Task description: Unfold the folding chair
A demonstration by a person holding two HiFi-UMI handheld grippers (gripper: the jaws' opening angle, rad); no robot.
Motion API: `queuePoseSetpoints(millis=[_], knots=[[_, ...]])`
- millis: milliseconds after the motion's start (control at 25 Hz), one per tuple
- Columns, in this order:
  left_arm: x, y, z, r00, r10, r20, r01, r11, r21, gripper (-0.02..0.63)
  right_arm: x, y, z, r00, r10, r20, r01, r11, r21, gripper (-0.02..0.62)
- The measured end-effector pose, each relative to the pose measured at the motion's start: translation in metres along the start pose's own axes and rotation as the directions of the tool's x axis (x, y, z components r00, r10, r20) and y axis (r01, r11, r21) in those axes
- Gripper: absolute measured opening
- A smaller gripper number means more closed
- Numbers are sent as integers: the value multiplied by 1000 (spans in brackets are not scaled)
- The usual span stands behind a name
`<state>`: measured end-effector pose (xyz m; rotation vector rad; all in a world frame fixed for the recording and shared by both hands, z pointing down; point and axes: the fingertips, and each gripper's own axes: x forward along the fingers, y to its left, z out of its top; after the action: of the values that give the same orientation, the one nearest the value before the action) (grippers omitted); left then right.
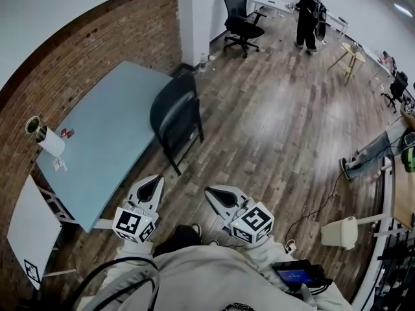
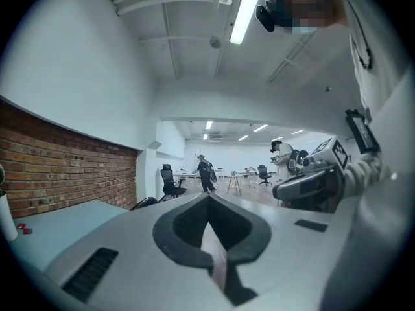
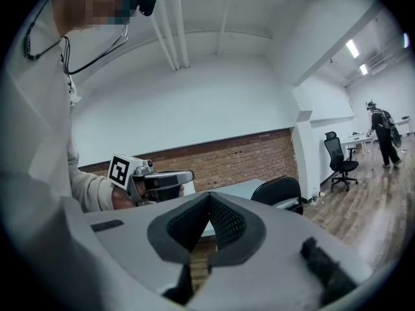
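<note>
1. Firstly, we are holding the left gripper (image 1: 154,183) over the wooden floor (image 1: 279,128), just off the near corner of the light blue table (image 1: 104,141). Its jaws are pressing together, and nothing is sitting between them.
2. We are holding the right gripper (image 1: 211,193) beside the left one, the two close but apart, and both are pointing towards the chair. Its jaws are likewise pressing together on nothing.
3. The folding chair (image 1: 176,118), black, is standing on the floor at the table's right edge, close to the far corner and well apart from both grippers. Its rounded backrest is rising above the table top. We cannot tell whether the chair is touching the table edge, nor how far its seat is folded.
4. The table is running along the brick wall (image 1: 97,44). A white roll (image 1: 50,141) is resting near the table's left corner, with a small red item (image 1: 67,133) just beside it.
5. A white board (image 1: 29,229) is leaning on the floor beyond the table's left edge.
6. Across the room, a black office chair (image 1: 241,18) is standing by the white wall, a person (image 1: 307,18) is standing near a desk, and a wooden stool (image 1: 350,56) is standing further to the right.
</note>
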<state>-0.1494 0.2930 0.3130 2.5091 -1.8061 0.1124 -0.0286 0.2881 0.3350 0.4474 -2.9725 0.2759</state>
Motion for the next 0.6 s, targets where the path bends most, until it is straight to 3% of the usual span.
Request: queuePoseSetpoints(millis=[120, 320, 440, 600], knots=[[19, 25, -10, 1000, -9, -2, 9, 999, -36, -2, 9, -20, 0, 999, -32, -43, 31, 999, -22, 6], [29, 66, -20, 1000, 31, -2, -31, 994, -106, -2, 7, -51, 1, 995, -87, -42, 89, 996, 24, 6], [23, 71, -19, 998, 58, -3, -59, 994, -87, -2, -7, -49, -8, 994, -90, -55, 92, 995, 26, 6], [8, 69, -29, 995, 98, -4, -98, 988, -118, -2, -28, -31, -32, 992, -90, -85, 95, 994, 56, 6]])
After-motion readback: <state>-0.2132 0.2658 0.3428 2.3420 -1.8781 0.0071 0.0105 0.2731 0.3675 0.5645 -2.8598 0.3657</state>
